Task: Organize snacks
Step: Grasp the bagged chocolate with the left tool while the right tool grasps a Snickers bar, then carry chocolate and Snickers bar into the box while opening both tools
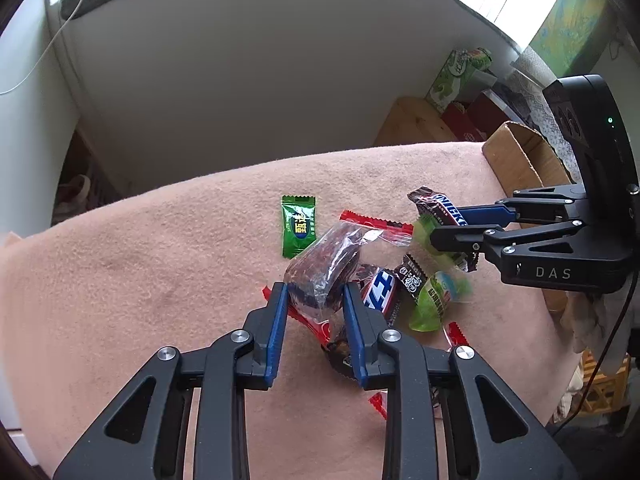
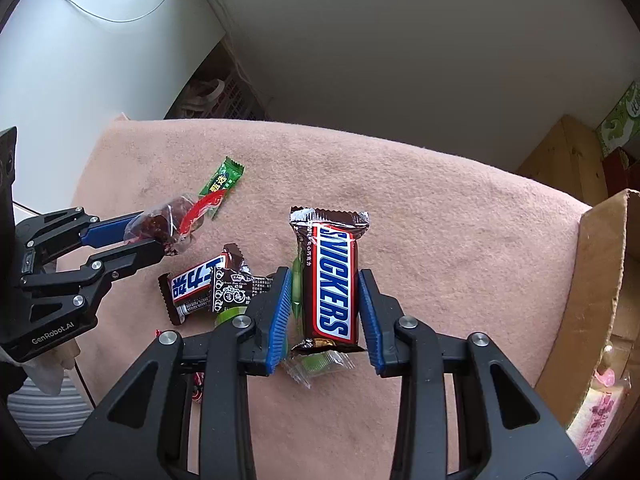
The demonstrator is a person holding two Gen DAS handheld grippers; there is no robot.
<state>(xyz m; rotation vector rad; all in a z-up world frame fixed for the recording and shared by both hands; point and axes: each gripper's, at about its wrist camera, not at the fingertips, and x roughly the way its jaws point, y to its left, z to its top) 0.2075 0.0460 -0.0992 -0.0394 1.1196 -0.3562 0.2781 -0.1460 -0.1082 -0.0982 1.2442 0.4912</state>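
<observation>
Left wrist view has the left gripper (image 1: 315, 300) with its blue pads (image 1: 278, 332) pinching a clear packet of dark snack (image 1: 324, 270), lifted above a pink cloth (image 1: 140, 260); at 10 o'clock of it lies a green candy (image 1: 298, 226), at 3 o'clock a small Snickers with Chinese lettering (image 1: 380, 292) and a pale green jelly packet (image 1: 436, 300). Right wrist view shows the right gripper (image 2: 324, 312) clamped on an upright Snickers bar (image 2: 330, 280), a green jelly (image 2: 316, 362) under its lower end, and a cardboard box (image 2: 600, 280) at 3 o'clock, at the cloth's edge
</observation>
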